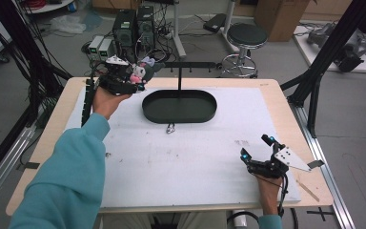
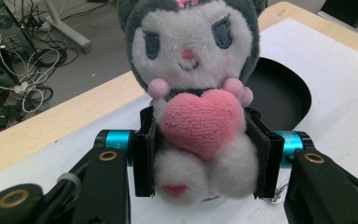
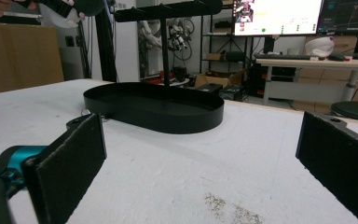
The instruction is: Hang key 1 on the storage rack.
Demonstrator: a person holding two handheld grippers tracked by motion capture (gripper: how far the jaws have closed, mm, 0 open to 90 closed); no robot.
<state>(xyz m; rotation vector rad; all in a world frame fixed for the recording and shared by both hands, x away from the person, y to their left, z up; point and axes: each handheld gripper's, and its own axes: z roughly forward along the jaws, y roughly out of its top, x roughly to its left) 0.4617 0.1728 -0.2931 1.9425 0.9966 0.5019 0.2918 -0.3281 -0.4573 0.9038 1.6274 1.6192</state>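
A long teal fabric sleeve (image 1: 71, 176) is worn on the left arm, and a teal cuff (image 1: 270, 221) is seen at the right wrist. The left black two-jaw gripper (image 2: 200, 154) is built from matte black links fitted with brass-coloured pivot bushings and blue anodised cylinders. The right black two-jaw gripper (image 1: 257, 153) is topped by a grey three-cornered plate (image 1: 289, 159) with small dark holes. Flat black pads are fitted to the jaws. A black cable is trailed from each unit.
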